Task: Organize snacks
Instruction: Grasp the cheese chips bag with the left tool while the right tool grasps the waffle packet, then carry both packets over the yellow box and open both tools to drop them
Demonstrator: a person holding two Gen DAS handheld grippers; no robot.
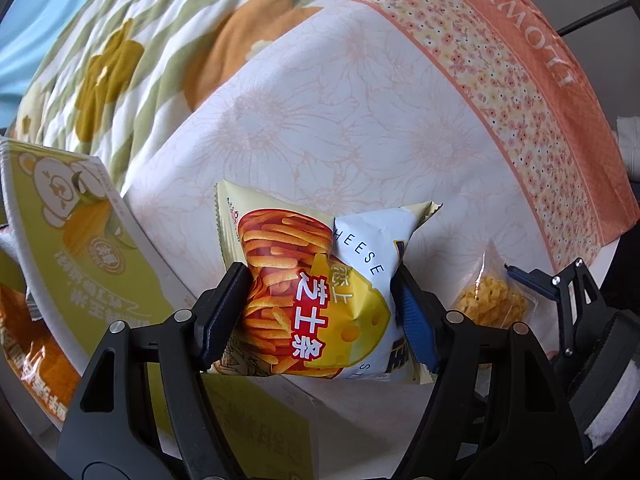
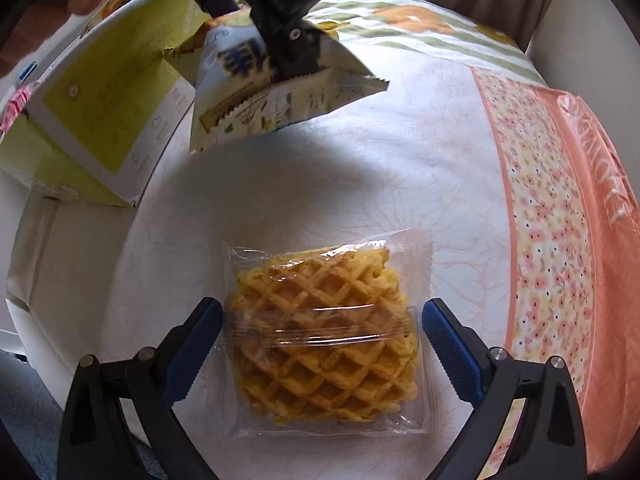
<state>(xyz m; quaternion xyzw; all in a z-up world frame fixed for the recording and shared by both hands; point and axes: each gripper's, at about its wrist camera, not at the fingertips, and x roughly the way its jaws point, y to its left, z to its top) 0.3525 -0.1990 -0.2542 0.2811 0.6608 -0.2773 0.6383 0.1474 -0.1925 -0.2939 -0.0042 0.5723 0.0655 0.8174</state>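
Low in the left wrist view, the left gripper point(image 1: 320, 300) is clamped on the cheese-stick bag point(image 1: 316, 300), its pads pressing the puffed pouch in at the waist so the foil bulges above and below the grip. The bag hangs clear of the floral cloth point(image 1: 360, 120), with the green box point(image 1: 80, 240) at the left edge of the frame. That box, seen at upper left in the right wrist view, looks like where the snacks are meant to go. Because the pouch is air-filled and slick, I judge the main risk to be that it squirms out of the pinch or twists as it is carried, and a harder squeeze could burst the seal or crush the sticks. At the bottom centre of the right wrist view, the right gripper point(image 2: 320, 340) stands apart, its blue pads on either side of the waffle packet point(image 2: 324, 336), which lies flat on the cloth and is not yet pressed. The waffles are brittle and their clear film is loose. Closing on the film alone would let the packet slide out, while closing hard would crack the lattice. The two grippers also work near each other, so a careless swing toward the box could knock them together.
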